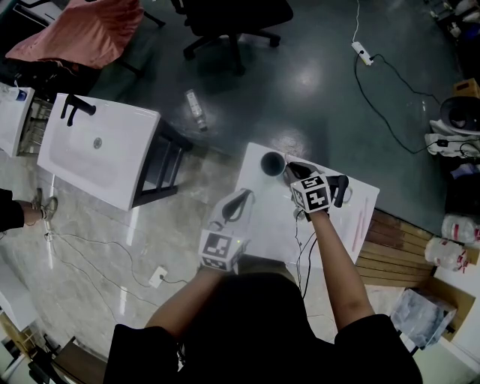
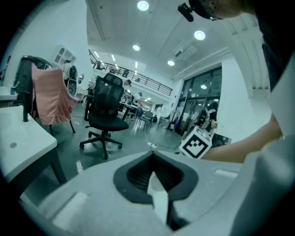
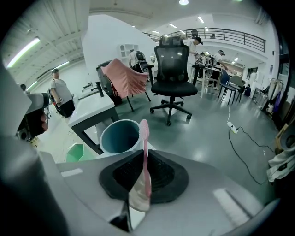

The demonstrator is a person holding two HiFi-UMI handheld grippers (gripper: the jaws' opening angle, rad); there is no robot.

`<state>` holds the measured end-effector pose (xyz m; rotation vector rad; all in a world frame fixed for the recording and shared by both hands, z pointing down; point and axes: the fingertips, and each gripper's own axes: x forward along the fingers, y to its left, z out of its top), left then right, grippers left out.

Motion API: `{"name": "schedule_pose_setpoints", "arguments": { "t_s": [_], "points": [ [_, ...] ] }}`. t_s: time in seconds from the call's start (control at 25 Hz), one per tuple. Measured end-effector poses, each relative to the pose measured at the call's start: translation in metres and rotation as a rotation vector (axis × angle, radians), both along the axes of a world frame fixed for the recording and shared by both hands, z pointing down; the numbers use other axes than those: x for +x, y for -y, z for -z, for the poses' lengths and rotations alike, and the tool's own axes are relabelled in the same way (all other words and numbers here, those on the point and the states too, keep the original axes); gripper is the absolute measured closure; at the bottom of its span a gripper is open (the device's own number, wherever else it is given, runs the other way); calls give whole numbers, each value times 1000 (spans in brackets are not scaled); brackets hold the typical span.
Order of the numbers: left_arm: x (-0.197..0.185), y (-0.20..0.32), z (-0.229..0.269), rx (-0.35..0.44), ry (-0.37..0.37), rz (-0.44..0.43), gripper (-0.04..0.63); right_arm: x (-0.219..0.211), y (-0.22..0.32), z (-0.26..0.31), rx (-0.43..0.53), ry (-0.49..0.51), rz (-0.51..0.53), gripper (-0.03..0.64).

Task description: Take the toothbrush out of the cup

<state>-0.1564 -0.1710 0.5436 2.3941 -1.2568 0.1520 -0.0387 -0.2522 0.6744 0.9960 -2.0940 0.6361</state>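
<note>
A dark cup (image 1: 272, 163) stands at the far left corner of the small white table (image 1: 352, 196). In the right gripper view it shows as a teal cup (image 3: 120, 137), open and empty, just beyond the jaws and a little to the left. My right gripper (image 1: 291, 171) hovers beside the cup, shut on a pink toothbrush (image 3: 144, 152) that stands upright between the jaws, its head clear of the rim. My left gripper (image 1: 240, 202) hangs over the table's left edge, a short way from the cup. Its jaws (image 2: 155, 161) meet with nothing between them.
A white washbasin unit (image 1: 97, 146) with a black tap stands to the left. A black office chair (image 1: 232, 22), a pink cloth (image 1: 90, 30) over another chair, a bottle (image 1: 196, 106) and a power strip (image 1: 362, 52) with its cable are on the floor beyond. Wooden slats (image 1: 390, 240) lie to the right.
</note>
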Motion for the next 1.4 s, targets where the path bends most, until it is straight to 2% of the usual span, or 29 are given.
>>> {"name": "schedule_pose_setpoints", "arguments": {
  "t_s": [0.24,0.4,0.76,1.16,1.4],
  "points": [
    [2,-7,7,13,1,2,591,3,-2,13,26,34,-32,586],
    [2,-16,15,27,-5,-5,592,4,-5,31,54,90,-92,586],
    [3,-47,37,59,-25,-44,592,7,-21,96,176,158,-173,586],
    [0,-96,56,87,-45,-101,591,13,-80,166,269,236,-270,586],
    [-1,-126,34,58,-70,-171,591,26,-132,197,334,221,-360,587]
  ]
}}
